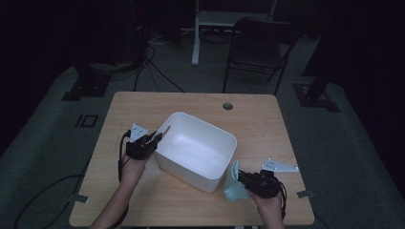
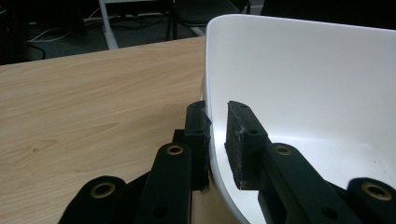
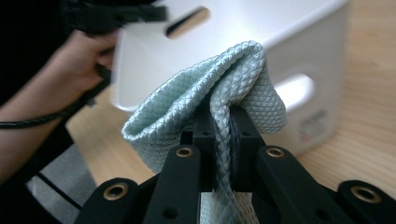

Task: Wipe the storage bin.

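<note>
Left hand-held gripper (image 2: 215, 135) clamped on white tub (image 1: 196, 150) rim, right hand-held gripper (image 3: 223, 140) pinching pale-green cloth (image 3: 219, 98) — beside tub, above bench (image 1: 143, 102).

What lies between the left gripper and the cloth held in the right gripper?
The white bin lies between them in the high view. The left gripper clamps its near-left wall, and the cloth, pinched in the right gripper, hangs just outside its opposite corner.

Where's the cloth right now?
In the high view the pale green cloth hangs pinched in the right gripper, just outside the white tub's near right corner, above the table.
</note>
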Demonstrator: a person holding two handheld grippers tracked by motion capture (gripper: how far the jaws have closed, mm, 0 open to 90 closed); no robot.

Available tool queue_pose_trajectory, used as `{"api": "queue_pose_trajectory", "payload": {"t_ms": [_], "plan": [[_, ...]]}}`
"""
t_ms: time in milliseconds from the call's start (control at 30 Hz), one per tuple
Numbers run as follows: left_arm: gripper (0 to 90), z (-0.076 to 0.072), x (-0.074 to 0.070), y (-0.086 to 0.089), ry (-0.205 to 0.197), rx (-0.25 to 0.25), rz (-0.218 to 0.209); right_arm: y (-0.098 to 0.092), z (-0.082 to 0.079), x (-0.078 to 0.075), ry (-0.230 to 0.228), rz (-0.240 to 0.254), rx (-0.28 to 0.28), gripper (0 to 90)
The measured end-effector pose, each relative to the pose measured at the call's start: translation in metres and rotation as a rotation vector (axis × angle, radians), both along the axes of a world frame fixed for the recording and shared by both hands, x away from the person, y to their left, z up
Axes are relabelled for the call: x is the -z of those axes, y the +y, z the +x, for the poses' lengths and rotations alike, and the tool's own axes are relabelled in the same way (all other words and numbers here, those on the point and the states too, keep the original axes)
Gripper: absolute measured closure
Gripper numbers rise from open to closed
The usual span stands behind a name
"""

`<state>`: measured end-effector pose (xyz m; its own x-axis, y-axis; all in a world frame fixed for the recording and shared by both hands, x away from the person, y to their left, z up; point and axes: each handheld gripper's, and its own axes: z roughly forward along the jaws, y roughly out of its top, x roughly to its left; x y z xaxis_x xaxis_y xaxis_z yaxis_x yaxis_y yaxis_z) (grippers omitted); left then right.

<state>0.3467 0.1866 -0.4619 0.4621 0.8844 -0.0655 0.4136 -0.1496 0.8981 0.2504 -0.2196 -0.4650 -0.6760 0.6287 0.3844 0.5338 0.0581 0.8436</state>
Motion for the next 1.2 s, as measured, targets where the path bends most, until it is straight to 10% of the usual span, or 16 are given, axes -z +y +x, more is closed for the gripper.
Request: {"api": "queue_pose_trajectory", "payload": {"t_ms": [667,1200], "plan": [[78.7,0.000,0.000,0.002,0.005,0.001,-0.006,0.014,0.016,0.020,0.048,-0.044,0.002,83.8],[68.8,-0.025,-0.005,0.008,0.050,0.075,0.007,-0.045,0.030,0.026,0.073,-0.038,0.159,83.7]]}}
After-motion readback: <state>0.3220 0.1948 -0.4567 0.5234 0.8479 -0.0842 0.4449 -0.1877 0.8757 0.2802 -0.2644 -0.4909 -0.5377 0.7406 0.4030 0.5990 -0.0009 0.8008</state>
